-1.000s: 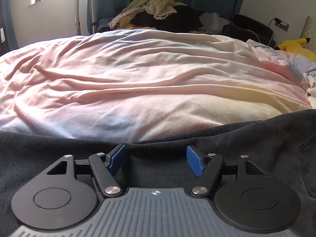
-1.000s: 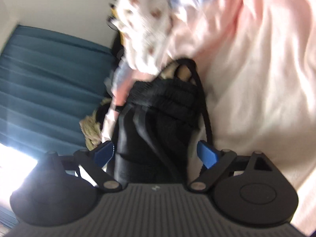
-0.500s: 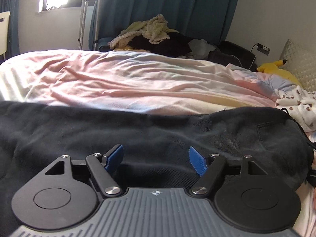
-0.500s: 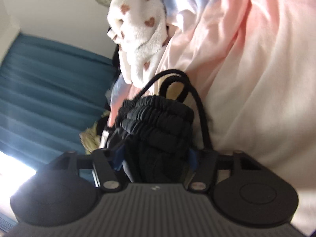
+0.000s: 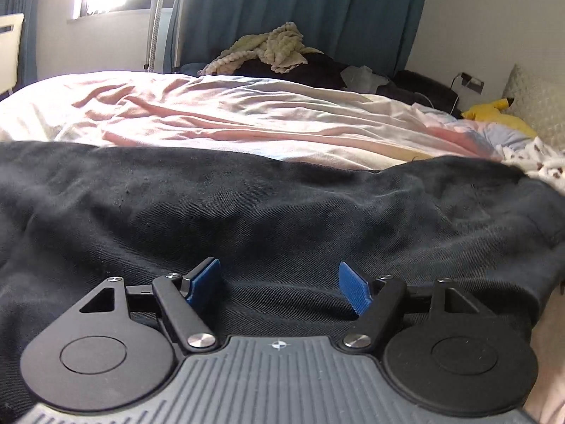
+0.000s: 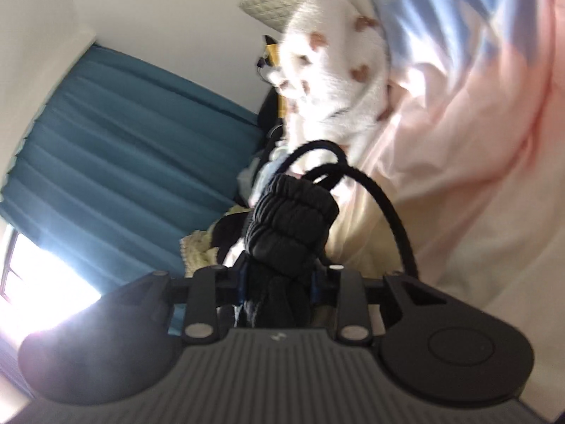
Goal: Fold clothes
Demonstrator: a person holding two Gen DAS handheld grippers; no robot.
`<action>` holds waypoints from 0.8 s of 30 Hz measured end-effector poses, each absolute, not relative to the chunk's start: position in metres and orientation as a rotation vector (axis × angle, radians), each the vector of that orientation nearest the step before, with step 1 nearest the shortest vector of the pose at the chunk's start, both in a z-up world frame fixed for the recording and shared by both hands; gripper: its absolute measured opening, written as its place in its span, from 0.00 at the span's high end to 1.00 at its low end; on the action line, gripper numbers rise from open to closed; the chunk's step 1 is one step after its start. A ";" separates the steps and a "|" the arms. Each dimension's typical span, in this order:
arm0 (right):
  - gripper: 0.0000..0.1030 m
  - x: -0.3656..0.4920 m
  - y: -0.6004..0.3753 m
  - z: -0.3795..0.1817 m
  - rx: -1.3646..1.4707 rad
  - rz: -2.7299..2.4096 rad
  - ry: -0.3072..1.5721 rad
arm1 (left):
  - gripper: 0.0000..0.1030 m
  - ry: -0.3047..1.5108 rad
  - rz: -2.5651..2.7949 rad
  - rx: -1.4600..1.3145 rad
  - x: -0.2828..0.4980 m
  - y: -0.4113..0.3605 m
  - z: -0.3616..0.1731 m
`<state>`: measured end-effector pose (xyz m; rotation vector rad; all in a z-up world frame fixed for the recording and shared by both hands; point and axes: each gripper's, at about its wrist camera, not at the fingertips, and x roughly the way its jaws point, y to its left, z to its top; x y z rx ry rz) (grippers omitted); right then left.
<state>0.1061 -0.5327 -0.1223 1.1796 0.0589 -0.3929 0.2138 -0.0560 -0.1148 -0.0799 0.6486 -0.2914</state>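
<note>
You are closing right gripper (image 6: 279, 282) on gathered elastic waistband (image 6: 293, 212) of dark trousers (image 5: 282, 219); a second ago jaws were wide, now pads are squeezing fabric, drawcord (image 6: 385, 208) looping out. Left gripper (image 5: 279, 284) is hanging spread over trousers lying across near side of bed (image 5: 229, 123), gripping nothing. Waist end looks secured; fold can start.

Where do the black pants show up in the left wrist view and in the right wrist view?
Left wrist: black pants spread across the lower half, under the open left claw.
Right wrist: only their bunched waistband at centre, between the closing right claw pads, drawstring looping above.
Shared landmark: the teal curtain.
</note>
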 end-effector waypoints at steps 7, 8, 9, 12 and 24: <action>0.68 0.103 -0.525 -0.155 1.146 -0.476 0.158 | 0.19 0.608 -0.267 0.040 0.209 -0.073 -0.125; 0.68 0.105 -0.526 -0.153 1.135 -0.475 0.157 | 0.19 0.604 -0.264 0.048 0.208 -0.074 -0.125; 0.68 0.105 -0.526 -0.153 1.134 -0.470 0.153 | 0.19 0.601 -0.263 0.045 0.207 -0.073 -0.124; 0.68 0.105 -0.526 -0.153 1.111 -0.470 0.158 | 0.14 0.606 -0.237 0.030 0.202 -0.068 -0.115; 0.68 0.115 -0.520 -0.106 0.853 -0.424 0.180 | 0.11 0.658 -0.105 -0.041 0.146 -0.029 -0.046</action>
